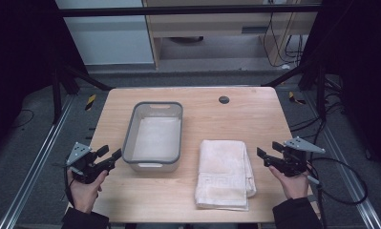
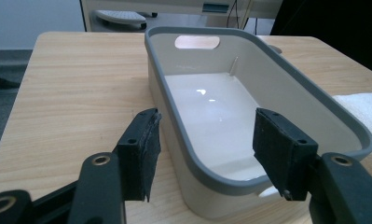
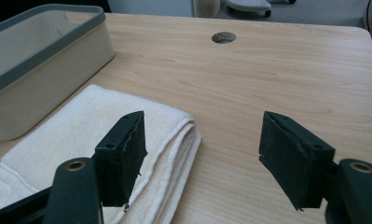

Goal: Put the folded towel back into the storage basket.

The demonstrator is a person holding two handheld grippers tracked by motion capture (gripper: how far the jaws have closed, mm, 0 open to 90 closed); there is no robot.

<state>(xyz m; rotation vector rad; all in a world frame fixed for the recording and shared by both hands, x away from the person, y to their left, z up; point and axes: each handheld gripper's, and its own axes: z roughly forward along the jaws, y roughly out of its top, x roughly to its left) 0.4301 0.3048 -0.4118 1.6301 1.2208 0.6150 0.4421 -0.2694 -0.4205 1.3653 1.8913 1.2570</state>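
Note:
A white basin with a grey rim [image 1: 129, 138] stands empty on the wooden table [image 1: 255, 119], left of centre. A folded cream towel [image 1: 224, 174] lies flat to its right, near the front edge. My left gripper [image 1: 111, 153] hovers just left of the basin's near left corner, open and empty. In the left gripper view the jaws [image 2: 207, 123] frame that near corner of the basin [image 2: 172, 112], apart from it. My right gripper [image 1: 267, 150] hovers open just right of the towel. In the right gripper view [image 3: 204, 128] its left jaw hangs above the towel's [image 3: 81, 126] folded edge.
A round cable hole [image 1: 224, 99] sits in the tabletop at the back, also in the right gripper view [image 3: 223, 37]. Bare wood lies right of the towel and behind it. Dark frame legs and cables stand beyond the table's sides.

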